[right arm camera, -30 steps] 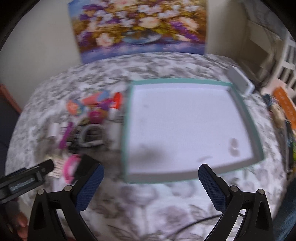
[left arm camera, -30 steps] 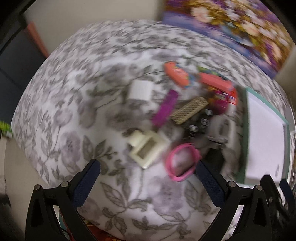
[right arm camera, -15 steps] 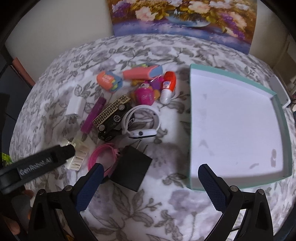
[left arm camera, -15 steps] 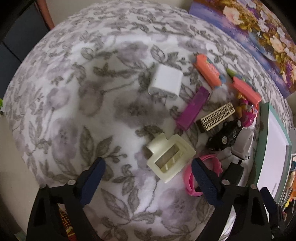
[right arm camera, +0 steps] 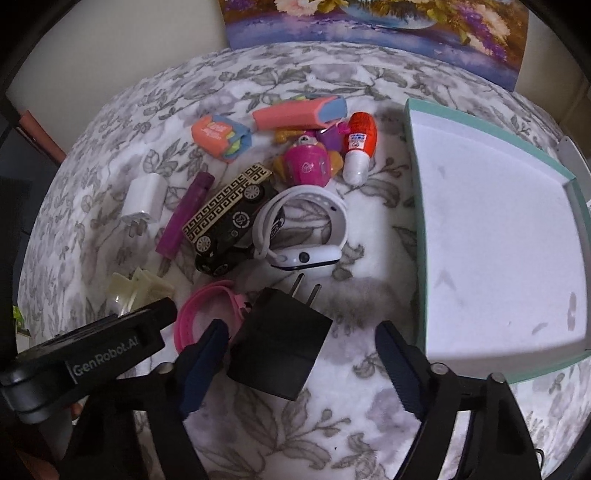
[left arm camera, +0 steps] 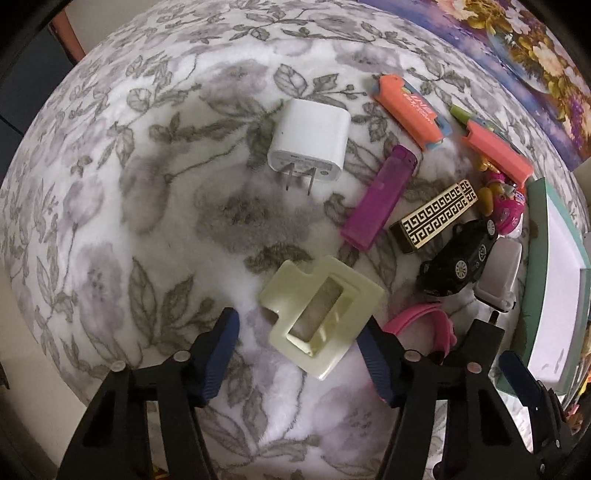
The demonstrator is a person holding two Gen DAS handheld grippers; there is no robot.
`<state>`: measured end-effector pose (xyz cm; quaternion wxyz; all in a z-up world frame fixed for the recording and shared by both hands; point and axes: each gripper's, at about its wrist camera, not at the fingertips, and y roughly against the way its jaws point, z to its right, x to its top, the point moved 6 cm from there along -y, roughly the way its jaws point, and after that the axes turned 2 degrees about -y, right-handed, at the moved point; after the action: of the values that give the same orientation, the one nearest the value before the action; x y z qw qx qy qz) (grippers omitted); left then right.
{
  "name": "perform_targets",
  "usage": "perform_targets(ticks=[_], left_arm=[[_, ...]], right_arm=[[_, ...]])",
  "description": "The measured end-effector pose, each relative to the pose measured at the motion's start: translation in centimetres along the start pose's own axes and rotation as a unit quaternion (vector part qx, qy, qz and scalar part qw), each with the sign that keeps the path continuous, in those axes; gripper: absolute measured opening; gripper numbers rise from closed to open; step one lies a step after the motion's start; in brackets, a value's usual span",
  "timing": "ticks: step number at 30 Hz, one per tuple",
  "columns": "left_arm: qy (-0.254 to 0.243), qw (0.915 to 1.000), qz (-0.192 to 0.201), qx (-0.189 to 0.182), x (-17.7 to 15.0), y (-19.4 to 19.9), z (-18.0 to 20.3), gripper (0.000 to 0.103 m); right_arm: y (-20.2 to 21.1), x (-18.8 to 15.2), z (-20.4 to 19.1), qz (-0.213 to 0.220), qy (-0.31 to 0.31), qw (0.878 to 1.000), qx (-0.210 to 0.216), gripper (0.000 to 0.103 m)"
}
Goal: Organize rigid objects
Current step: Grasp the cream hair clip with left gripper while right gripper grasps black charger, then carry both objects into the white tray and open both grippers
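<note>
A pile of small rigid objects lies on a floral cloth. A cream hair claw clip (left arm camera: 321, 314) sits between the open fingers of my left gripper (left arm camera: 297, 352), not gripped. A black plug adapter (right arm camera: 280, 343) lies between the open fingers of my right gripper (right arm camera: 297, 363). Nearby are a pink band (right arm camera: 207, 314), a white smartwatch (right arm camera: 306, 236), a black toy car (right arm camera: 229, 236), a black-and-gold patterned case (left arm camera: 436, 221), a purple lighter (left arm camera: 380, 195) and a white charger (left arm camera: 310, 140). A teal-rimmed white tray (right arm camera: 413, 206) stands at the right, with nothing in it.
Orange erasers (left arm camera: 410, 107), a pink toy (right arm camera: 306, 166) and a red-and-white tube (right arm camera: 360, 147) lie at the back of the pile. A flower painting (right arm camera: 369, 22) leans on the wall. The cloth's left edge drops off near dark furniture (left arm camera: 22, 96).
Both grippers have moved forward and down toward the pile. The left one now straddles the cream clip; the right one swung left from the tray and now straddles the black adapter.
</note>
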<state>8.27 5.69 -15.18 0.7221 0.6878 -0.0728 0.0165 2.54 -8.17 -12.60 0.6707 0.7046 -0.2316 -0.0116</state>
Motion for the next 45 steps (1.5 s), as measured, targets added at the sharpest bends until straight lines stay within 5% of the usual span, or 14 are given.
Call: perform_targets(ticks=[5, 14, 21, 30, 39, 45], left_arm=[[-0.004, 0.9999, 0.007, 0.009, 0.6, -0.2, 0.4, 0.051], [-0.002, 0.9994, 0.019, -0.029, -0.4, 1.3, -0.1, 0.047], [-0.003, 0.9977, 0.057, -0.036, -0.6, 4.3, 0.5, 0.047], [-0.023, 0.9919, 0.12, -0.035, 0.2, 9.2, 2.9, 0.047], [-0.105, 0.987, 0.119, -0.024, 1.2, 9.8, 11.3, 0.047], [-0.159, 0.9788, 0.124, -0.036, 1.1, 9.0, 18.2, 0.047]], right_arm=[[-0.6, -0.1, -0.5, -0.007, -0.005, 1.0, 0.019, 0.066], [-0.2, -0.3, -0.6, -0.007, -0.023, 0.999, 0.049, 0.048], [1.1, -0.3, 0.3, -0.002, -0.044, 0.996, 0.071, 0.044], [6.0, 1.8, 3.8, 0.072, -0.119, 0.983, 0.123, 0.044], [8.7, 4.6, 10.9, 0.157, -0.141, 0.977, -0.045, 0.044], [8.6, 5.1, 17.4, 0.167, -0.185, 0.963, -0.1, 0.044]])
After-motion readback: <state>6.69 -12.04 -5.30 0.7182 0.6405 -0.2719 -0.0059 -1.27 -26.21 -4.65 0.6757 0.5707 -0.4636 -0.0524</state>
